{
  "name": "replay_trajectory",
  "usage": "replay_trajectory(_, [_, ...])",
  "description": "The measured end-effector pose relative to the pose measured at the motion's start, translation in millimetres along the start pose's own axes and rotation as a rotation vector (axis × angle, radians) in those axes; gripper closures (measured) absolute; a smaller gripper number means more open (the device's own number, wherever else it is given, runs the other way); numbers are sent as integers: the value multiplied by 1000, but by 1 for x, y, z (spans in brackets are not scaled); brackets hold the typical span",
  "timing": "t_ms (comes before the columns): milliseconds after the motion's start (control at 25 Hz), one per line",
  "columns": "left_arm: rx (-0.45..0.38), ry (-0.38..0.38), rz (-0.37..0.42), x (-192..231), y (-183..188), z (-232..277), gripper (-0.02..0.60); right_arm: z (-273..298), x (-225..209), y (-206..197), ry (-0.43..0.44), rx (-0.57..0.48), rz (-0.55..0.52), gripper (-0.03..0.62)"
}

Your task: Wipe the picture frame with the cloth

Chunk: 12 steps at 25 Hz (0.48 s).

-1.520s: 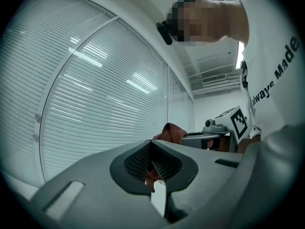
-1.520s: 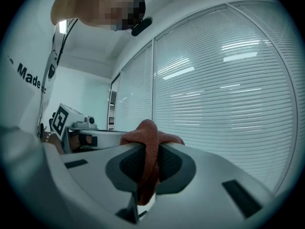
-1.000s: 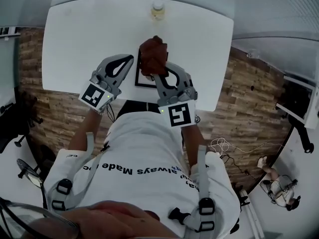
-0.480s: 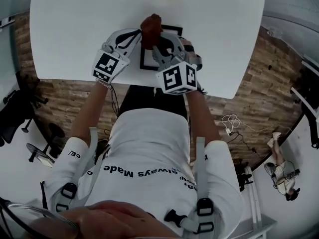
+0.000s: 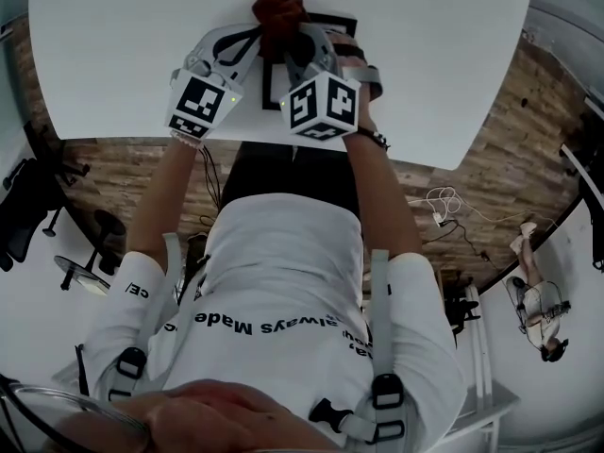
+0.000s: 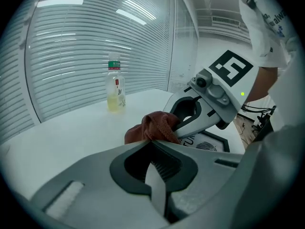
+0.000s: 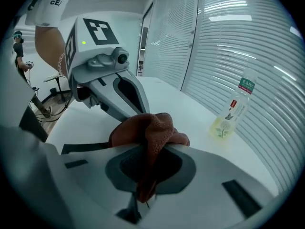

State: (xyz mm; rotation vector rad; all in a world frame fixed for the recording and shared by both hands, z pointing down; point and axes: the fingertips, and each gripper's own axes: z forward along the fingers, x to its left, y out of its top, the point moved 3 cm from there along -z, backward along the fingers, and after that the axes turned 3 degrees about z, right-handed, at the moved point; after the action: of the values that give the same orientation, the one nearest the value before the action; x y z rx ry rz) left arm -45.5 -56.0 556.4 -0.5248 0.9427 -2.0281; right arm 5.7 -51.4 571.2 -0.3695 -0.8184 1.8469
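A reddish-brown cloth (image 5: 276, 8) is bunched over the left edge of a black picture frame (image 5: 337, 19) that lies flat on the white table (image 5: 113, 55). My right gripper (image 5: 289, 38) is shut on the cloth (image 7: 152, 128), and a fold hangs down between its jaws. My left gripper (image 5: 255, 34) is shut, and its tips touch the cloth (image 6: 152, 127) from the other side. In the left gripper view the frame (image 6: 209, 144) shows under the right gripper (image 6: 180, 126). The two grippers stand tip to tip.
A plastic bottle (image 6: 116, 87) of pale yellow drink stands on the table beyond the cloth, and it also appears in the right gripper view (image 7: 232, 109). White blinds close the far side. The table's near edge (image 5: 283, 144) runs just below the grippers.
Both grippers have moved away from the body across the table with the cloth. The left gripper has closed in from the left until its tips meet the cloth.
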Motion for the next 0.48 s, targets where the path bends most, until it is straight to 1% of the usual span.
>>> replay_trajectory(120, [-7, -9, 10, 1, 2, 2, 578, -9, -3, -3, -21, 24, -10, 579])
replay_trajectory(240, [-2, -17, 37, 1, 2, 3, 578, -19, -7, -11, -39, 54, -10, 579])
replay_trajectory(480, [24, -30, 96, 0, 2, 19, 578, -42, -25, -42, -84, 88, 23, 579])
